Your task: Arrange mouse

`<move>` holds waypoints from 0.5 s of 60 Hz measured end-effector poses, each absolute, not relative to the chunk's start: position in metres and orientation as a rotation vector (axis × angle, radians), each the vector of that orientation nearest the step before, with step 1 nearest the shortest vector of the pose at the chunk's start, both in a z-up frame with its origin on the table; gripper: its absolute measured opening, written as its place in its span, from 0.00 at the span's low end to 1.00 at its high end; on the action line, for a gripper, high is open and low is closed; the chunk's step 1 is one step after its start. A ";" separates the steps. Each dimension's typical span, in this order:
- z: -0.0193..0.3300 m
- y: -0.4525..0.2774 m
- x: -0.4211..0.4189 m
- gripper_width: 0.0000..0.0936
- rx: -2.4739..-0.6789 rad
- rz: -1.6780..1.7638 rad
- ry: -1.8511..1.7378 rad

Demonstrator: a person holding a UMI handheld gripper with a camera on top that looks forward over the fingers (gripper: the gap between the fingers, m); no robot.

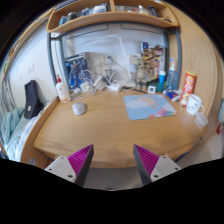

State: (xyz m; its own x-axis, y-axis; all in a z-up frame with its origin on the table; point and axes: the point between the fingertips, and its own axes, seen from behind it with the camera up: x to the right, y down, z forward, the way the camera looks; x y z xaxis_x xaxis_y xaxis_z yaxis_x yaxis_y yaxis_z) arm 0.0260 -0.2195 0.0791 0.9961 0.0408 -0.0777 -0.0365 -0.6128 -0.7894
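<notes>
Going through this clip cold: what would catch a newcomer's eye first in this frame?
Probably the gripper, its two pink-padded fingers spread open over the near edge of the wooden desk with nothing between them. Next, the blue mouse pad lying beyond the fingers toward the right, and the small grey mouse sitting apart from it on the bare wood to the left. Behind them, a cluttered shelf crowns the back of the desk.

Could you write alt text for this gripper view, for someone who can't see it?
An open, empty claw hovers before a wooden desk, where a grey mouse lies left of a blue mousepad. Bottles, a mug and clutter line the back under a shelf.
</notes>
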 end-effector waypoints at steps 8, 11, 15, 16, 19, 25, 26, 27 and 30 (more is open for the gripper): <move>0.078 -0.209 -0.013 0.86 -2.266 0.163 -0.088; 0.075 -0.195 -0.022 0.86 -2.268 0.178 -0.118; 0.076 -0.174 -0.038 0.86 -2.269 0.186 -0.147; 0.077 -0.169 -0.041 0.86 -2.270 0.185 -0.152; 0.082 -0.154 -0.048 0.86 -2.267 0.179 -0.159; 0.093 -0.118 -0.052 0.86 -2.261 0.162 -0.155; 0.099 -0.112 -0.055 0.86 -2.268 0.156 -0.150; 0.098 -0.105 -0.052 0.86 -2.258 0.158 -0.155; 0.105 -0.085 -0.052 0.86 -2.253 0.152 -0.147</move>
State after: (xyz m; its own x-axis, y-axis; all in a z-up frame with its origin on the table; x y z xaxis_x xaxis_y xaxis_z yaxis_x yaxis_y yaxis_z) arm -0.0520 -0.0852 0.1049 0.9857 0.1579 -0.0595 0.0545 -0.6315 -0.7735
